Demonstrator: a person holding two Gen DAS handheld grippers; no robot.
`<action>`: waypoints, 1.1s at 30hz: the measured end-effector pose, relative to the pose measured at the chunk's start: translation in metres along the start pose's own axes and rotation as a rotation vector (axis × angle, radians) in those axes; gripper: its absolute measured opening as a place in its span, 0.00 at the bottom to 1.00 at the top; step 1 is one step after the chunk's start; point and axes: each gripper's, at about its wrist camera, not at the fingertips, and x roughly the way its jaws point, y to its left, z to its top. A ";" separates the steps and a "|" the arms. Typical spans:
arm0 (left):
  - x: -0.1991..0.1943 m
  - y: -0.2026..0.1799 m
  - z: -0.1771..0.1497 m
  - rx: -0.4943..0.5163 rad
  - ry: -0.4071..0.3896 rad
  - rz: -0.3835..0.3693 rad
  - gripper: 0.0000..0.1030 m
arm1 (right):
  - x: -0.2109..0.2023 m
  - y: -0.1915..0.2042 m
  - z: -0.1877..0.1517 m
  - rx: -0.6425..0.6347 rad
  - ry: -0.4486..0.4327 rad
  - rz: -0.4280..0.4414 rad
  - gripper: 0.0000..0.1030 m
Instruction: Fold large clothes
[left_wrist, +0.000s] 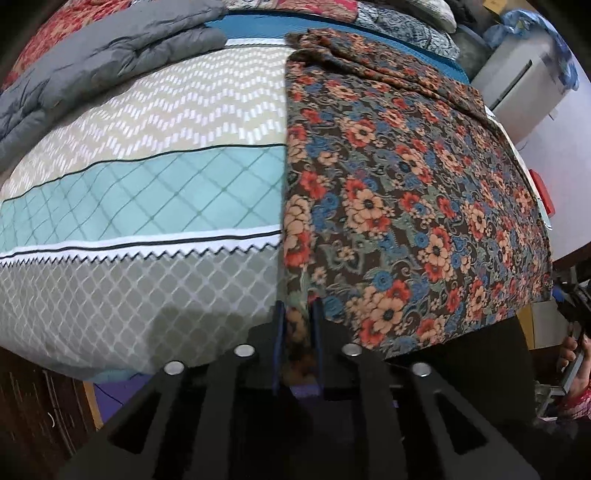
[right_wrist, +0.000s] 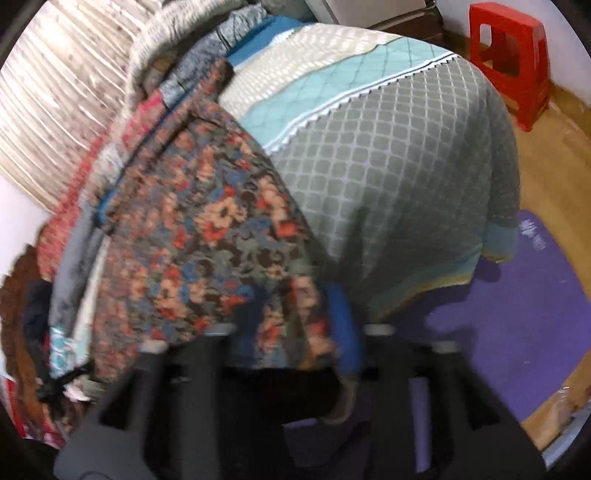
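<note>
1. The floral garment lies spread flat on the bed, covering the half from 12 round to 4 o'clock in the left wrist view, with its straight left edge running down the middle of the frame.
2. The left tongs at 6 o'clock are closed on the garment's near left corner; floral cloth fills the gap between the two blue-edged fingers.
3. In the blurred right wrist view, the right tongs at 6 o'clock grip the floral garment too, with cloth bunched between the fingers and a blue pad showing just to the right of it.
4. From there the garment runs up toward 10 o'clock over the bed's patterned cover.
5. A grey quilt lies bunched at 10 o'clock in the left view.
6. A red stool stands on the floor at 1 o'clock, and a purple mat lies at 4 o'clock beside the bed.
</note>
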 end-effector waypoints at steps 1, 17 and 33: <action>0.000 0.004 0.001 -0.012 0.006 0.003 0.00 | -0.003 -0.002 0.000 0.003 -0.013 0.016 0.64; -0.006 0.003 -0.004 -0.057 0.069 -0.086 0.13 | 0.014 0.018 -0.003 0.025 0.198 0.170 0.08; -0.014 0.022 0.222 -0.345 -0.097 -0.214 0.09 | 0.091 0.104 0.221 0.099 -0.021 0.283 0.08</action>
